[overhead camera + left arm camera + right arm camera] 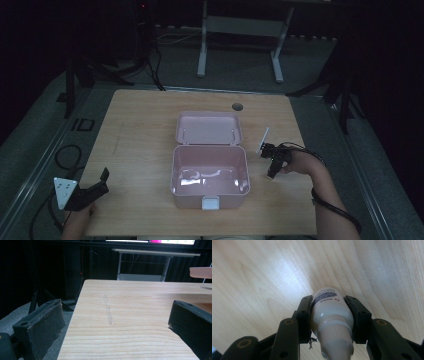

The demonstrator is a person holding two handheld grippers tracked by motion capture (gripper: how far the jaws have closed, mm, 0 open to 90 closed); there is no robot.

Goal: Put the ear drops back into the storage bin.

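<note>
A pink plastic box point(209, 177) stands open at the middle of the wooden table point(140, 130), its lid point(209, 128) laid back behind it. To the box's right my right gripper point(272, 172) points down at the table. In the right gripper view its jaws are shut on a small white bottle point(331, 312) with a dark label, held just above the wood. My left gripper point(102, 181) rests at the table's front left corner, open, with nothing between its fingers point(42, 326). The lid's edge point(200, 272) shows at the far right of the left gripper view.
A round cable hole point(237, 106) lies in the table behind the lid. Cables point(67, 155) trail on the floor to the left. A white desk frame point(240, 35) stands beyond the table. A faint scuff mark point(108, 310) runs along the wood ahead of my left gripper.
</note>
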